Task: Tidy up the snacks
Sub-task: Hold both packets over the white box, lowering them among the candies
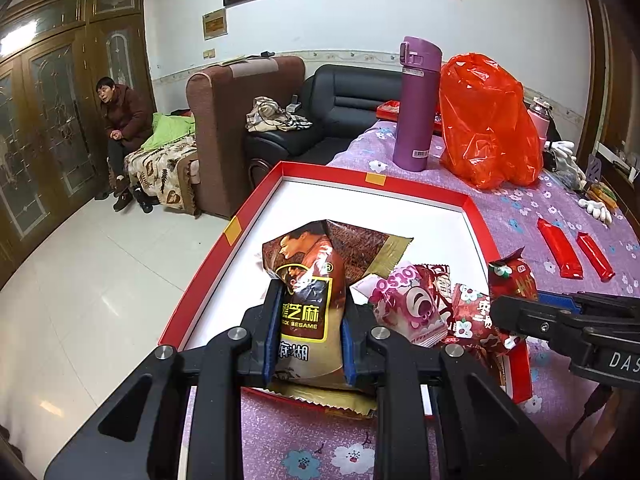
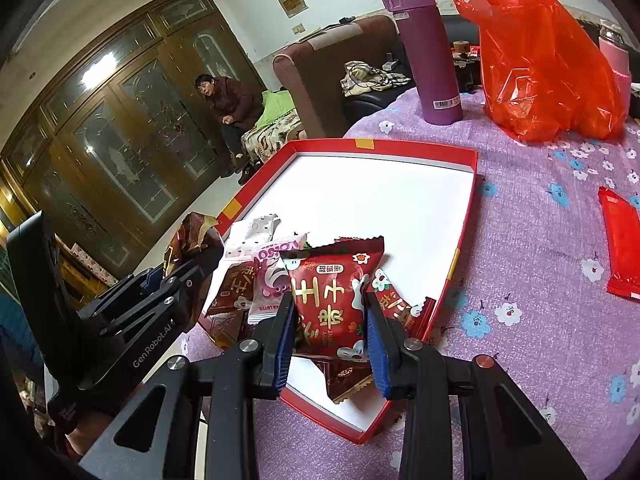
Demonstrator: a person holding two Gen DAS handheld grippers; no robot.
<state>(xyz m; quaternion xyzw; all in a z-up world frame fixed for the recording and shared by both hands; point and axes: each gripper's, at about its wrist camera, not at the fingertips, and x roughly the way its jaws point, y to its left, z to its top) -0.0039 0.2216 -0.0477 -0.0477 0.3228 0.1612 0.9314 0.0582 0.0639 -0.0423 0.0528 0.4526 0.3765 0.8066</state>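
Gripping hard on both sides now: the left gripper (image 1: 308, 336) has its jaws pinched on the brown sesame packet (image 1: 310, 280), whose long axis runs straight out from the jaws over the near edge of the red tray (image 1: 208, 264), its tail trailing on the purple desk (image 1: 520, 208). Over on the right, the right gripper (image 2: 330, 336) has its jaws clamped on the red snack pouch (image 2: 330, 292), which sits above the tray's near corner, flat face to the camera. So each tool is already loaded and already over the container; judging by that, what matters next is simply where each load comes down, and the far half of the tray's white floor looks bare. Heaped at the near end: a pink Lotso packet (image 2: 272, 276), dark red packets, a white dotted one. Two red bars (image 1: 558, 248) wait outside on the cloth, nearer the right side. A purple flask (image 1: 416, 104) and an orange bag (image 1: 488, 120) stand beyond.
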